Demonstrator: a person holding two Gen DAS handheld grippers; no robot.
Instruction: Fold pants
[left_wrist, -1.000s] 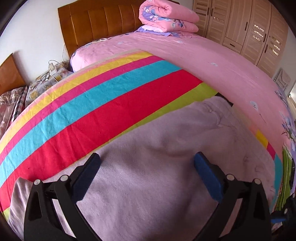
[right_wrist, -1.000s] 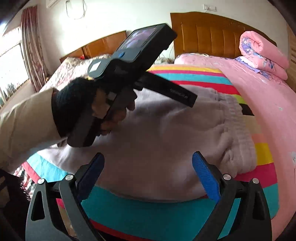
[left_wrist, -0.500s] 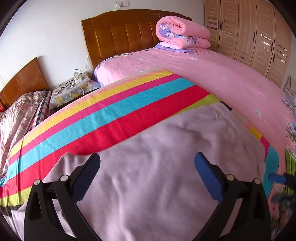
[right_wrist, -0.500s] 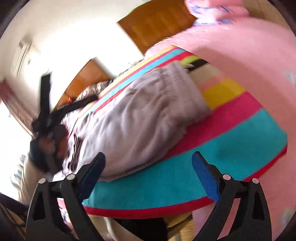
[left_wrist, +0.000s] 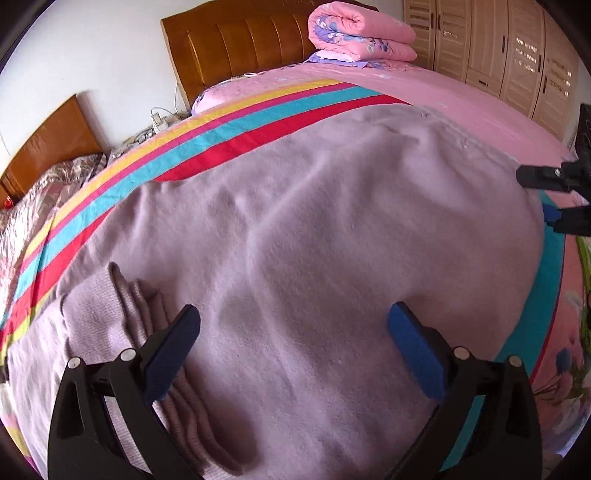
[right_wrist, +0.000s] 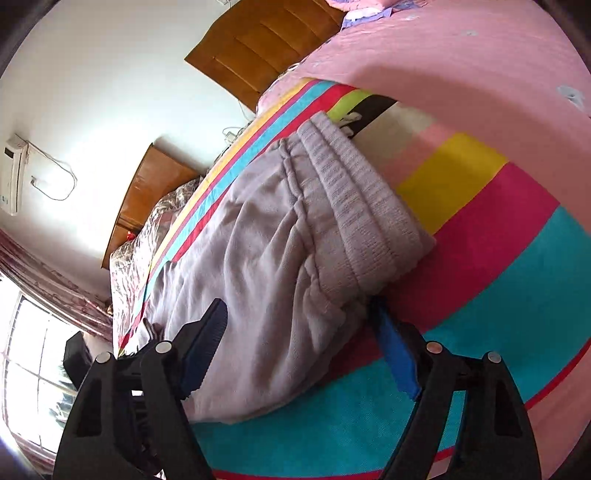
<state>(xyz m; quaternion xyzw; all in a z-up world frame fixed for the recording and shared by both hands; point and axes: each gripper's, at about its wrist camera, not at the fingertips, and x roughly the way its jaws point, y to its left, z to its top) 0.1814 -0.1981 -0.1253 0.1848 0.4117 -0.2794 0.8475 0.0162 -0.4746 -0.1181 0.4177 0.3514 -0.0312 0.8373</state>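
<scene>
R gripper (right_wrist: 299, 350) jaws closing round soft lilac fleece pants (right_wrist: 280, 258) waistband corner, not pinching yet; L gripper (left_wrist: 291, 350) wide, empty. Bite both layers b4 lifting.

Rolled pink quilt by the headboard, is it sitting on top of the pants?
No, the rolled pink quilt lies far up the bed by the headboard, well apart from the pants.

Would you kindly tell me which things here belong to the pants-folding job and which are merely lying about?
Part of the job:
- lilac pants, spread on the striped blanket
- left tool, open above the pants
- right tool, jaws closing around the pants' edge near the waistband

Merely lying about:
- rolled pink quilt
- headboard
- wardrobe
- air conditioner
</scene>
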